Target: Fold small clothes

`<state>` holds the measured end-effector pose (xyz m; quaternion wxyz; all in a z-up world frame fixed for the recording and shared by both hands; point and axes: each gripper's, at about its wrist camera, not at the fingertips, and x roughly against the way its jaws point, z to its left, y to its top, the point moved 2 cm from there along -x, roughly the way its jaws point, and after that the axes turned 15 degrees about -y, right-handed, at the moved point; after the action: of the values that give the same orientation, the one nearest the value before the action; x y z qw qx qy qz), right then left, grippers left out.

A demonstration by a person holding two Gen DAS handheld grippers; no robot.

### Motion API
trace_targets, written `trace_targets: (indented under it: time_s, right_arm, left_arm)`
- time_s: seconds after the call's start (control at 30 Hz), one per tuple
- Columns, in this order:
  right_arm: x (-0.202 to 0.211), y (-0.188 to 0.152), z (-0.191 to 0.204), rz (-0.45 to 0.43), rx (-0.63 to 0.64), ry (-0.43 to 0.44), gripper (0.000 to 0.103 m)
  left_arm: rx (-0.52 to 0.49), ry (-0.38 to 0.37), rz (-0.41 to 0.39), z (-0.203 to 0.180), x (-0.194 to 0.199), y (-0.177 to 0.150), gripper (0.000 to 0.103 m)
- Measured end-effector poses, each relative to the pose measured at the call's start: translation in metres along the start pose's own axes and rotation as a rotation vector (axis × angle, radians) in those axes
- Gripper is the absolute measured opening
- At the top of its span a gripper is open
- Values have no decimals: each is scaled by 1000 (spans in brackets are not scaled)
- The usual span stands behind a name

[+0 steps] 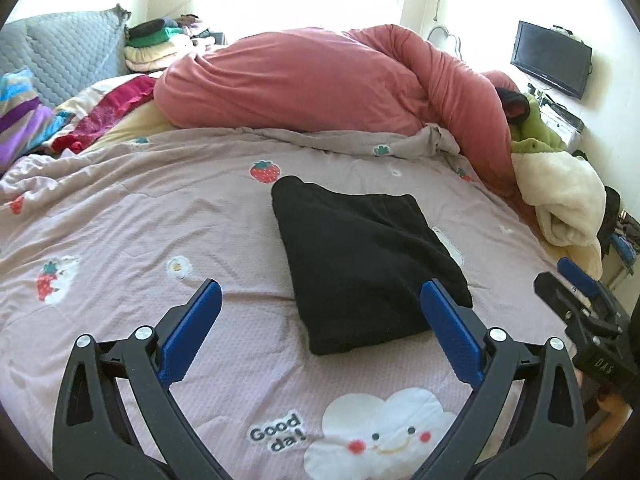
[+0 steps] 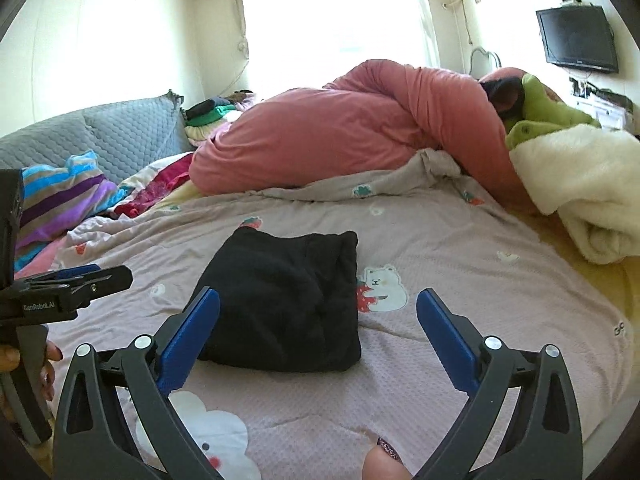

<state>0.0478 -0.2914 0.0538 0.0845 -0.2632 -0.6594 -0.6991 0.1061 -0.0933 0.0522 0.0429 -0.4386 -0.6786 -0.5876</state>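
Where pink duvet (image 1: pixel 328 80) looms, folded garment (image 1: pixel 360 264)

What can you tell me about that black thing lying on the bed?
The black garment is a small piece of soft, fleecy-looking cloth, folded into a thick, roughly rectangular bundle with a few creases on top. It lies flat on the pink strawberry-print bedspread, covering part of a white bear print. Neither open gripper touches it.

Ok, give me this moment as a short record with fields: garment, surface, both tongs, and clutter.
garment: black garment, folded into a compact bundle, lying flat
surface: pink printed bedspread
left tongs: open, holding nothing, near the garment's front edge
right tongs: open, holding nothing
clutter: pink duvet heaped behind; cream blanket at the right
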Motion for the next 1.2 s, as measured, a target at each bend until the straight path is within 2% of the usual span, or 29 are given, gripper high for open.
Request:
trace_targets:
  time_s: [0.3,0.8,1.2]
  right_arm:
    - [18,-19,5,13,19,-15,98]
    - [9,-85,29,193,81,-26,98]
    - [5,-88,26,206,76,-44,98]
  left_arm:
    - [10,23,-1,4,20,-30,93]
    - [55,50,54,20,18,-78,93]
    - [76,70,84,24,14,-87,93]
